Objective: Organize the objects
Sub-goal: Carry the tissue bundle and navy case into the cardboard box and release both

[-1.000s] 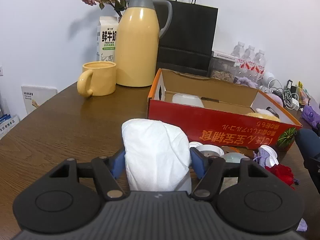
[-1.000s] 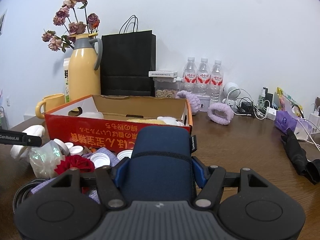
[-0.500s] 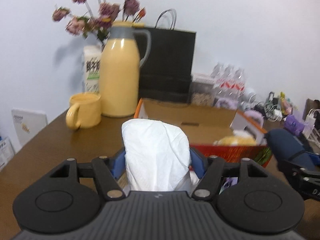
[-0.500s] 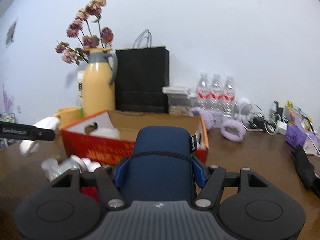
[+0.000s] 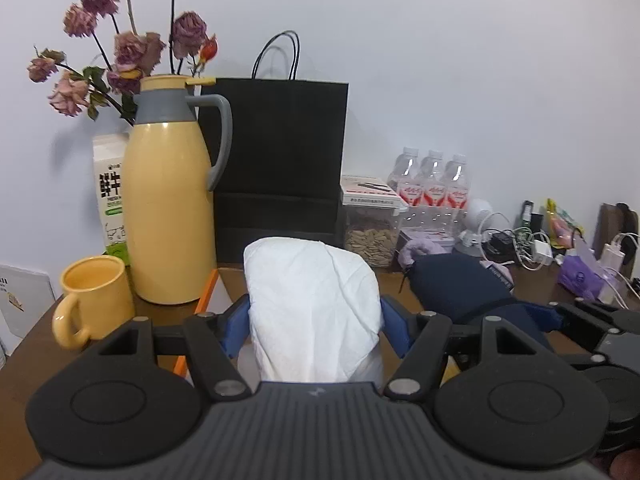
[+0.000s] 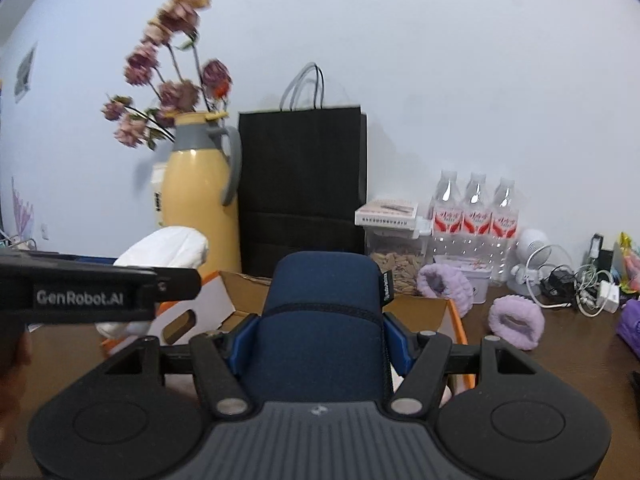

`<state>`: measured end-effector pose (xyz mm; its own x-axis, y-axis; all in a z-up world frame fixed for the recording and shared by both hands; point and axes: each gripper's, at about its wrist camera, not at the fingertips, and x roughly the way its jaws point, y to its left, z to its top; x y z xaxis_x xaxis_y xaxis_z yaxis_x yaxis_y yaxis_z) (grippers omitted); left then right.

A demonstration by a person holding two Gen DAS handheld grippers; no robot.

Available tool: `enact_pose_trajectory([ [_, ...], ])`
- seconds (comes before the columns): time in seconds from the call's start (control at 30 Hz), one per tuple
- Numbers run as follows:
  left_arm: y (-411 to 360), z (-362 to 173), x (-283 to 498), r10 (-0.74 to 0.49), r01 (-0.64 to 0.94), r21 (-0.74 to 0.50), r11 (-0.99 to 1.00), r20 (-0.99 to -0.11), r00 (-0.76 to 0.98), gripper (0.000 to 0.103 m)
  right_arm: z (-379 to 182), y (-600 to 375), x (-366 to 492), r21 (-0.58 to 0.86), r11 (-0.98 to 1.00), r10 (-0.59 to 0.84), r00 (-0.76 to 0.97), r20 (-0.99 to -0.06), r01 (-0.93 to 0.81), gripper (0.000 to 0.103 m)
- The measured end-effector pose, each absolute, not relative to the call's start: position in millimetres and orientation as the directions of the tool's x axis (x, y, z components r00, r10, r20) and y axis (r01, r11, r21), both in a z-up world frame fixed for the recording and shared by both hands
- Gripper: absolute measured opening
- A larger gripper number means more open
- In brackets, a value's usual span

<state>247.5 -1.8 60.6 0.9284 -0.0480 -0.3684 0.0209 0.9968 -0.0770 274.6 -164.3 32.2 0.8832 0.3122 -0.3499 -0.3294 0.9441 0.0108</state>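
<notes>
Brown table [image 6: 560, 360] against white wall; beyond your fingers, black bag [image 5: 280, 160]; left gripper [image 5: 314, 320] pinches white bundle [image 5: 312, 304], right gripper [image 6: 318, 332] pinches navy pouch [image 6: 320, 320].

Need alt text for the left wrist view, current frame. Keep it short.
The left gripper, jaws closed on a white cloth bundle, is above an orange-edged cardboard box on a brown table. To its right, the right gripper holds a navy pouch. Behind stand a yellow mug, a yellow thermos and a black paper bag.
</notes>
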Motion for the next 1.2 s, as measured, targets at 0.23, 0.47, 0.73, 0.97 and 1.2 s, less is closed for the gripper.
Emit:
enact_pose_trajectory([
  [0.23, -5, 47, 297, -0.053, 0.012, -0.099, 0.995, -0.424, 0.904, 0.068, 13, -157, 330, 0.031, 0.952, 0.288, 0.857, -0.427, -0.305, 0.064],
  [0.47, -3, 27, 312, -0.048, 0.004, -0.094, 0.996, -0.475, 0.878, 0.068, -6, -156, 341, 0.023, 0.954, 0.274, 0.836, -0.475, -0.300, 0.064],
  [0.73, -4, 22, 311, -0.025, -0.013, -0.080, 0.997, -0.458, 0.888, 0.103, -5, -158, 340, -0.012, 0.970, 0.210, 0.858, -0.468, -0.244, 0.103],
  [0.97, -2, 21, 314, -0.009, -0.036, -0.086, 0.996, -0.473, 0.881, 0.103, -3, -158, 339, -0.015, 0.968, 0.215, 0.857, -0.468, -0.251, 0.103],
  [1.2, -2, 25, 310, -0.016, -0.031, -0.093, 0.995, -0.464, 0.885, 0.103, 0, -157, 335, -0.020, 0.966, 0.219, 0.861, -0.460, -0.256, 0.103],
])
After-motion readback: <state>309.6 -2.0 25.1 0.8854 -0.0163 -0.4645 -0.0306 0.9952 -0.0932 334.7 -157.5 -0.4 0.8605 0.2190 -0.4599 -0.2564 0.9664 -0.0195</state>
